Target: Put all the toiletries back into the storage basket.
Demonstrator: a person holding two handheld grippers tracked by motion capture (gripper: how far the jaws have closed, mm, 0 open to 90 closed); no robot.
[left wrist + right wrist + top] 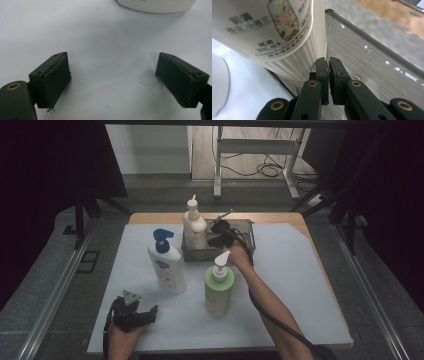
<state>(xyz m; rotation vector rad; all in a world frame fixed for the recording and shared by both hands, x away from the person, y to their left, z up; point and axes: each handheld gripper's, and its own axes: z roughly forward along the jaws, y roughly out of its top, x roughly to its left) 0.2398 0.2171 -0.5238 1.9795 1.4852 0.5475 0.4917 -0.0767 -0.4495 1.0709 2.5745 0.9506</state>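
Note:
A cream pump bottle (194, 226) stands upright in the left end of a metal tray (246, 228) at the back of the table. My right gripper (216, 236) is down inside the tray, just right of that bottle. In the right gripper view its jaws are pressed together with nothing between them (328, 62), close beside the ribbed bottle (274, 32) and above the tray floor (367, 57). My left gripper (137, 308) rests low at the front left, open over the white mat (112, 62) and holding nothing.
A white bottle with a blue pump (167, 266) stands left of centre; its base (155, 6) lies just ahead of my left gripper. A green bottle with a white pump (219, 290) stands in front of the tray, beside the right forearm (267, 302). The white mat (300, 285) covers the table.

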